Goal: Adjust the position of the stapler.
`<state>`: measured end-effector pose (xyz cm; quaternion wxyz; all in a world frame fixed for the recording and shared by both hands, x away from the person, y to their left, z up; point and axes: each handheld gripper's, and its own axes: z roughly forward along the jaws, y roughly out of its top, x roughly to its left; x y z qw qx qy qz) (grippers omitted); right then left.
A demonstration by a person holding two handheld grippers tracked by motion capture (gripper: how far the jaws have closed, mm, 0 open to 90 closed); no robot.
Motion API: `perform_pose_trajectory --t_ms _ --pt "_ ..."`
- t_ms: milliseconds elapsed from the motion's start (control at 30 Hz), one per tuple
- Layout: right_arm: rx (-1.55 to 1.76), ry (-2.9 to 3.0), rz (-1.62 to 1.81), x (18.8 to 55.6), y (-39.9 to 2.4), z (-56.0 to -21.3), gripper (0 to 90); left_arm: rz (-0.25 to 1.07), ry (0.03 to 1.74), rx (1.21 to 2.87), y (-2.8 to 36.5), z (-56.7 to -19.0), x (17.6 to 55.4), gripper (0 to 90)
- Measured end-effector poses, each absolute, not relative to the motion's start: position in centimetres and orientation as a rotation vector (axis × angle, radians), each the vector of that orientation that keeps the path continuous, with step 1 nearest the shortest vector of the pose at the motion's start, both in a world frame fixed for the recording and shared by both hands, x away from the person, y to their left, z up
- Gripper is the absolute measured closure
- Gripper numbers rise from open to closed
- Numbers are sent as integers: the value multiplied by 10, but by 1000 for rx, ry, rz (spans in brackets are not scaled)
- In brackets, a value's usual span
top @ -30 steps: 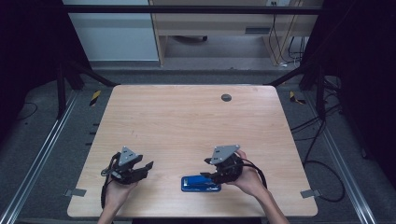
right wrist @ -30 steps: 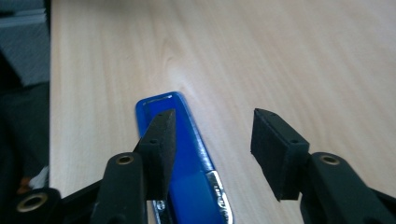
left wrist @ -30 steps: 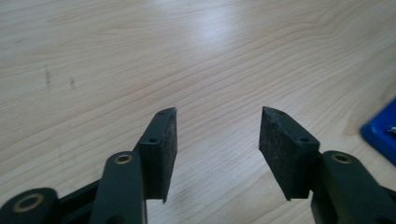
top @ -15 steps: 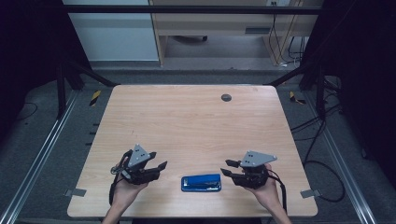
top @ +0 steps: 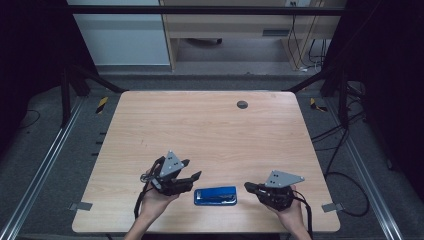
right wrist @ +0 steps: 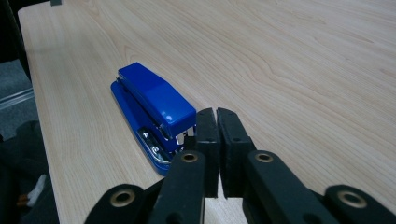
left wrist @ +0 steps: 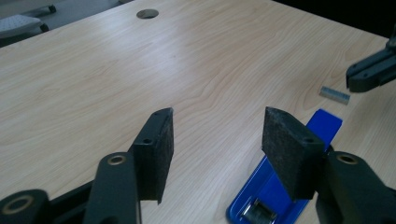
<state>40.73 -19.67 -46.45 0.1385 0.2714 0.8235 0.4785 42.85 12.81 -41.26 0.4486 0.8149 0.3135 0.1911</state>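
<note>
The blue stapler (top: 215, 195) lies on the near tabletop (top: 210, 130) between our claws, touching neither. Our left claw (left wrist: 217, 140) gapes wide, our right claw (right wrist: 217, 128) is pinched empty. Coming in closed, the right would likely shove the stapler aside, and a small staple strip (left wrist: 335, 94) nearby could scatter.

— Where does the stapler (top: 215, 196) lie?
— On the table (top: 210, 130), close to its near edge, lengthwise along that edge, between the two tools.
— Which tool is on which side?
— The left tool (top: 191, 170) sits just left of the stapler, the right tool (top: 248, 186) just right of it, both low over the near part of the table.
— Anything else on the table?
— A strip of staples (left wrist: 335, 94) lies beyond the stapler's right end, near the right tool's tip. A round hole (top: 242, 104) sits by the far edge, right of centre.
</note>
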Motion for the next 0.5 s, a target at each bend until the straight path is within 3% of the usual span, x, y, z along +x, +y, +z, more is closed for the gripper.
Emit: perform_pose_trajectory --t_ms 500 --pt "785 2428 1335 406 -189 -473 900 454 736 2044 80 -419 435 379"
